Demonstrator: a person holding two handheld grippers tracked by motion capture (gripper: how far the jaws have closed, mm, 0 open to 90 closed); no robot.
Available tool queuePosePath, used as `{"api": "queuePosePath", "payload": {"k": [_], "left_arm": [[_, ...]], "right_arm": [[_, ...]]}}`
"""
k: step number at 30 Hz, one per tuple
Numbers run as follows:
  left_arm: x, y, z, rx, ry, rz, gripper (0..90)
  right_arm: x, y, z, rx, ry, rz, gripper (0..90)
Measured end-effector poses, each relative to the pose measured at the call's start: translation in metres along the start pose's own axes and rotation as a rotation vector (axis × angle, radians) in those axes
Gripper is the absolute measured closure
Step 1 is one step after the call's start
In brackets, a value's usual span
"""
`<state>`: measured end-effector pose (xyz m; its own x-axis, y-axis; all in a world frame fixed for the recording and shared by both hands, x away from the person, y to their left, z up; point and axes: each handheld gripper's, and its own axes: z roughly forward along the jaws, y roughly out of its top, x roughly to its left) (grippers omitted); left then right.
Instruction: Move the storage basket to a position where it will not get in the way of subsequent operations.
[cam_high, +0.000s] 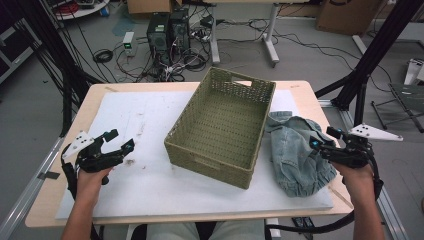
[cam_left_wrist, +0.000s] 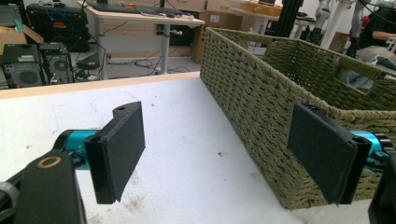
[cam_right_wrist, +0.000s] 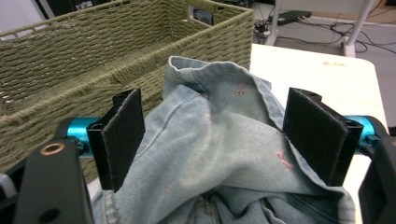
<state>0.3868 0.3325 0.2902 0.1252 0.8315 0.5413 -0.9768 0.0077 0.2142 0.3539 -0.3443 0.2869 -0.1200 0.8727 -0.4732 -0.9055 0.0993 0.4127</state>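
Two claws in play, both spread wide, gripping nothing. My right gripper (cam_high: 322, 139) hovers over denim garment (cam_high: 299, 150); raised fold of cloth sits between its jaws. Garment lies crumpled on white mat (cam_high: 125, 125), just beside woven basket (cam_high: 220, 125), which stands left of my right claw. Denim looks soft, floppy, light; will sag and trail. I'd pinch thick seamed edge, not loose panel. Basket wall close, could snag cloth. Left gripper (cam_high: 119, 141) idles well apart, basket to its right.

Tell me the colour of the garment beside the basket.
Light blue denim garment; clearest in the right gripper view.
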Motion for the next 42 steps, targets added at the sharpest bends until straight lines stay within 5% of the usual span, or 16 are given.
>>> {"api": "queuePosePath", "payload": {"k": [17, 31, 42], "left_arm": [[-0.018, 0.002, 0.006, 0.021, -0.052, 0.034, 19.5], [-0.027, 0.003, 0.012, 0.032, -0.075, 0.045, 19.5], [-0.036, 0.002, 0.019, 0.046, -0.117, 0.062, 19.5]], "right_arm": [[0.037, 0.008, 0.019, -0.007, 0.111, -0.029, 21.0], [0.088, 0.017, 0.081, 0.087, 0.254, -0.093, 21.0], [0.091, 0.004, 0.106, 0.142, 0.308, -0.014, 21.2]]}}
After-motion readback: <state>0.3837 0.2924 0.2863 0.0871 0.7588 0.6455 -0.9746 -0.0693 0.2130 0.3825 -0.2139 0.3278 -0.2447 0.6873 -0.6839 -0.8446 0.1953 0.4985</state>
